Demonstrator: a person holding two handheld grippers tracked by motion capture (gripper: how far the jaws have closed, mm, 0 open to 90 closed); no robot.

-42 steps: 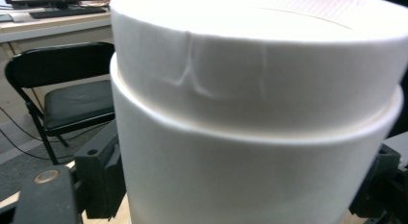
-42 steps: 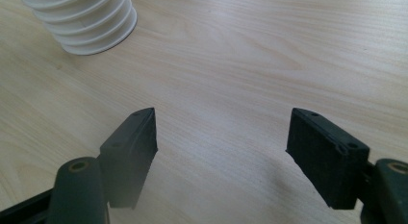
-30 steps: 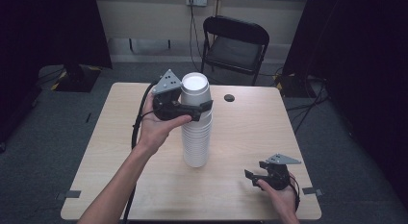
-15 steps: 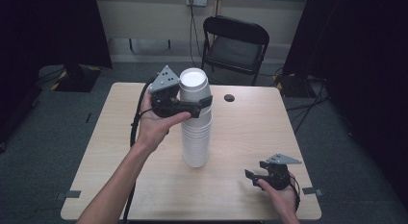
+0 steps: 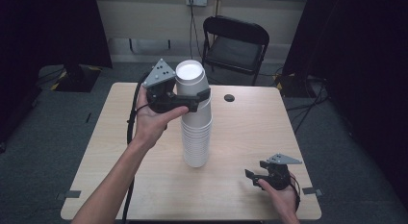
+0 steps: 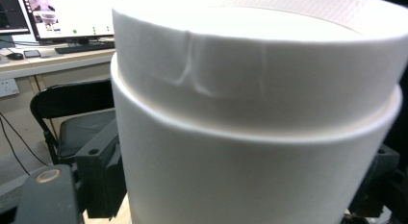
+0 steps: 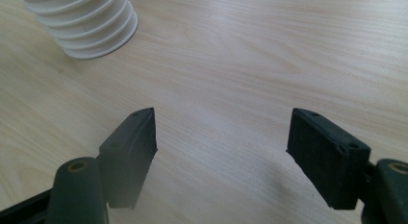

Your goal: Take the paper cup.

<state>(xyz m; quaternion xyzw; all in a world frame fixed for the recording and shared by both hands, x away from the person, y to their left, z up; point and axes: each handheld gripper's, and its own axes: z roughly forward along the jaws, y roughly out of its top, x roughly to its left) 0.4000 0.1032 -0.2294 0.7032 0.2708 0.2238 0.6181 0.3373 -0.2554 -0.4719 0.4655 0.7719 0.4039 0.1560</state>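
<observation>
1. Evidently my left gripper [image 5: 195, 98] had its fingers [image 6: 98, 173] closed around the top cup [image 5: 191, 82] of the stack of white cups [image 5: 196, 137], one on each side, pressing its wall.
2. My right gripper [image 5: 260, 177] rested wide open and empty on the desk [image 5: 250, 132], near the stack.
3. I judged the step as lifting that cup free; next called for a straight upward pull without tipping the stack.
</observation>
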